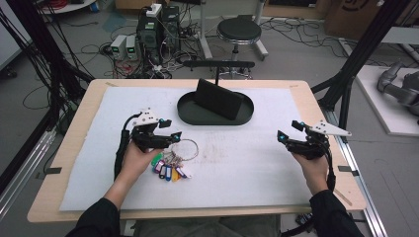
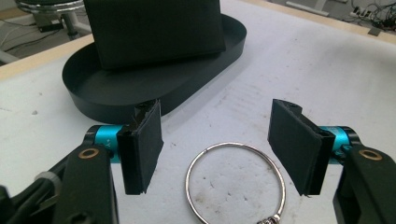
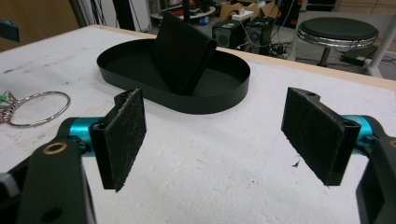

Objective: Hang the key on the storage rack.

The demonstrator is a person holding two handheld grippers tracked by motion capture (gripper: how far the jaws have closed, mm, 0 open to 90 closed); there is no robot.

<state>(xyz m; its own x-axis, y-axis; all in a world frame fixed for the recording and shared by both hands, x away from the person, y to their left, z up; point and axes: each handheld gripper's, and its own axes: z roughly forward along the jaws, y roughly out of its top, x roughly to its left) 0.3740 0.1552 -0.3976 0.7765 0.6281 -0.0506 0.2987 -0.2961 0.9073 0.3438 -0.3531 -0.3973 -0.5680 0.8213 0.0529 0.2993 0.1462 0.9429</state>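
I held my left claw (image 2: 215, 144) spread wide over the key ring (image 2: 235, 182); my right claw (image 3: 215, 140) gaped, holding nothing.

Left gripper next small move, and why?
Probably lower the left gripper a little and close on the key ring. Its jaws stand open on either side of the ring, which lies flat on the white mat, ungripped. The right gripper is open, off to the side.

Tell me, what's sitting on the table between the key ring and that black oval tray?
Nothing: in the left gripper view, bare white mat separates the key ring from the black oval tray. The high view agrees.
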